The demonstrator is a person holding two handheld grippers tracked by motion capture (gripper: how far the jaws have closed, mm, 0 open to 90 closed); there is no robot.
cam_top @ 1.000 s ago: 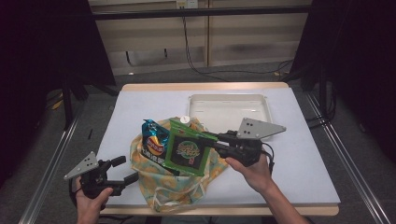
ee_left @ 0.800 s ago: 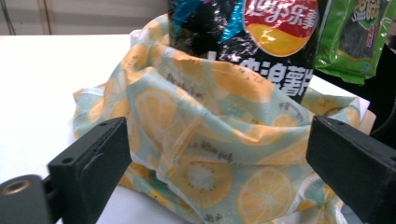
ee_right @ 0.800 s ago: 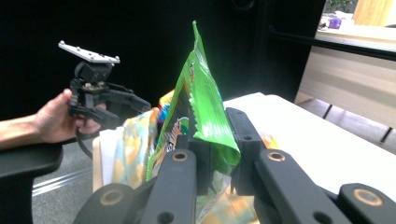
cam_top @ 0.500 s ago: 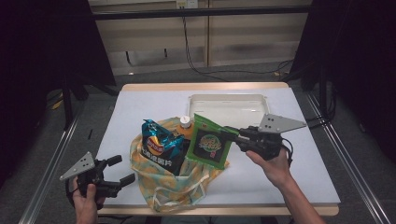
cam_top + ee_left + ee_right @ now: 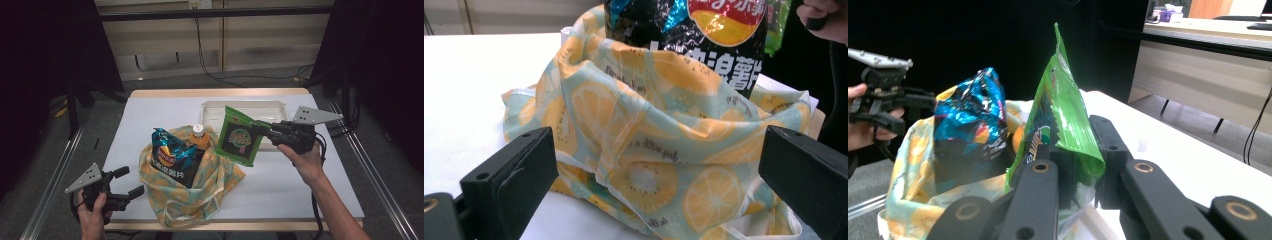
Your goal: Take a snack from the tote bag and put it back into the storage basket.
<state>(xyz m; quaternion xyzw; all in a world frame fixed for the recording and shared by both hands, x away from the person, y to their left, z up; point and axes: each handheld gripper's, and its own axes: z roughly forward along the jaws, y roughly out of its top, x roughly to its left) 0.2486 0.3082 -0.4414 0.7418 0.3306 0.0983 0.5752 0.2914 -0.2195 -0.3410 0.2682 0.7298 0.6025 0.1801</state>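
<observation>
White table (image 5: 150, 115) stood in a dark room, cables on the floor behind. Right gripper (image 5: 265, 131) clamped the green packet (image 5: 239, 142), lifted beside the lemon-print bag (image 5: 200, 192); left gripper (image 5: 127, 184) gaped empty.

The lemon-print bag (image 5: 200, 185) hides the orange bottle's (image 5: 198, 137) lower body

— Where is there room to pass?
— Bare surface (image 5: 150, 112) lies left of the fabric bag (image 5: 175, 197) and behind it.
— What blocks the way?
— The chip bag (image 5: 172, 160) and bottle (image 5: 199, 136) fill the bag's mouth; the tray (image 5: 250, 107) sits at the back right.
</observation>
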